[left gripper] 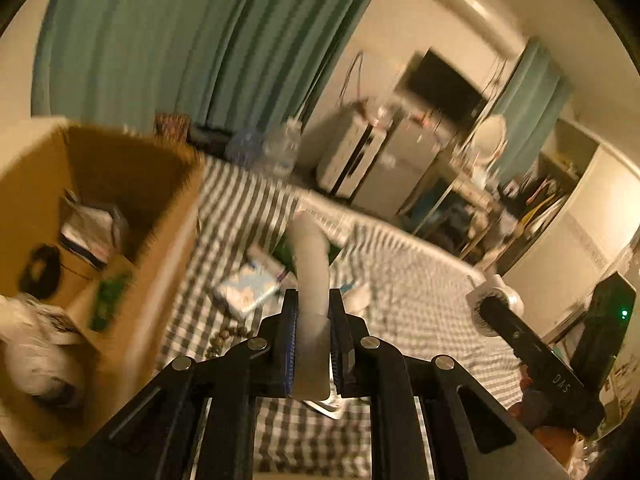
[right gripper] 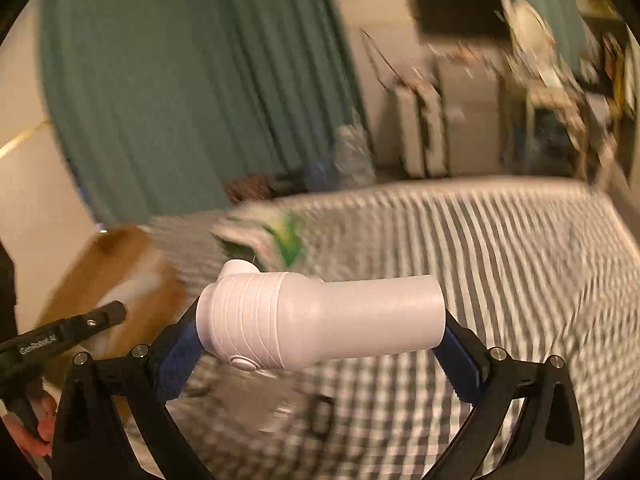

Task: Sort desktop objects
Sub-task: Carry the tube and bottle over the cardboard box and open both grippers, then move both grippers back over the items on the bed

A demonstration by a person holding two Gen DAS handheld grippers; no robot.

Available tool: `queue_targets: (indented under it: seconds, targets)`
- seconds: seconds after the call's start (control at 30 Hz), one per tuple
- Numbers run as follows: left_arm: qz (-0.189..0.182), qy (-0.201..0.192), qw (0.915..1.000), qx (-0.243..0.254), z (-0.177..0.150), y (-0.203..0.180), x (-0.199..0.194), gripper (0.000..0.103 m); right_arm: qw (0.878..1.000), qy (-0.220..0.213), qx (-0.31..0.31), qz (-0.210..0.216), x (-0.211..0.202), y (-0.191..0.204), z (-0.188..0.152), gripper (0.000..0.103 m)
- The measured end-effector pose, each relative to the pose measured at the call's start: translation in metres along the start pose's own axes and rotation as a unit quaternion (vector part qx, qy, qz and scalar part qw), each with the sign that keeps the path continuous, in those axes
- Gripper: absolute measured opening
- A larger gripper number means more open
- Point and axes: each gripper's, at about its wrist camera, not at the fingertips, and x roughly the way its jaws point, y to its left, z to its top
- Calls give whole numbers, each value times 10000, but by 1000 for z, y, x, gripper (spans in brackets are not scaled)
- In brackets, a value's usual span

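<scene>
Left gripper (left gripper: 314, 312) jaws clamp a pale strip (left gripper: 310, 276), right gripper (right gripper: 320, 340) jaws clamp a white handheld device (right gripper: 316, 320), both right of the cardboard box (left gripper: 132, 184), likely bound for it.

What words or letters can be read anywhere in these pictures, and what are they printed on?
"GenRobot.AI": white print on the black body of the left tool, seen in the right wrist view.
"DAS": pale letters on the black body of the right tool, seen in the left wrist view; possibly partial.
Printed packets in the cardboard box and the packs on the checked cloth: too blurred to read.
</scene>
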Motion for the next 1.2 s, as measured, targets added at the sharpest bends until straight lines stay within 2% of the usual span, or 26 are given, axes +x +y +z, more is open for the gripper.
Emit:
queue_targets:
  seconds: [0.1, 0.2, 0.27, 0.37, 0.43, 0.5, 0.57, 0.6, 0.63, 0.7, 0.8, 0.87, 0.93, 1.07, 1.2]
  targets:
    - [166, -103, 9997, 168, 25, 3, -41, 14, 9994, 21, -268, 211, -27, 45, 23, 102]
    - [586, -154, 9981, -110, 37, 34, -66, 14, 9973, 32, -470, 560, -31, 90, 36, 102]
    - [758, -190, 9960, -422, 31, 69, -76, 14, 9944, 204, -596, 854, -18, 132, 43, 102]
    - [1278, -65, 9891, -723, 28, 116, -69, 14, 9869, 410, -694, 1395, 16, 193, 46, 102]
    - [1422, -1, 9829, -1172, 30, 145, -64, 14, 9834, 598, -732, 1551, 45, 225, 45, 102]
    - [1478, 37, 9802, -1315, 29, 159, -63, 16, 9808, 798, -709, 1631, 71, 248, 44, 102]
    - [1686, 84, 9778, -1239, 27, 166, -62, 27, 9799, 930, -754, 1598, 92, 265, 40, 102]
    - [1772, 119, 9764, -1231, 28, 168, -60, 51, 9804, 977, -854, 1482, 99, 273, 39, 102]
    - [1906, 113, 9730, -1300, 26, 173, -62, 81, 9815, 981, -935, 1349, 104, 277, 39, 102]
    - [2081, 0, 9680, -1400, 23, 177, -68, 94, 9834, 924, -1022, 1179, 106, 280, 41, 103]
    - [2123, -118, 9688, -1276, 25, 172, -73, 95, 9868, 761, -929, 1082, 103, 270, 47, 103]
    - [2128, -78, 9700, -1176, 25, 167, -75, 95, 9873, 691, -715, 1242, 97, 253, 59, 103]
    - [2107, -25, 9709, -1140, 26, 161, -75, 95, 9860, 798, -593, 1337, 91, 244, 69, 103]
    - [2031, -125, 9757, -819, 28, 140, -80, 96, 9916, 608, -455, 1048, 65, 219, 75, 103]
    - [1810, -134, 9824, -432, 27, 108, -75, 100, 9966, 679, -308, 338, 28, 163, 46, 103]
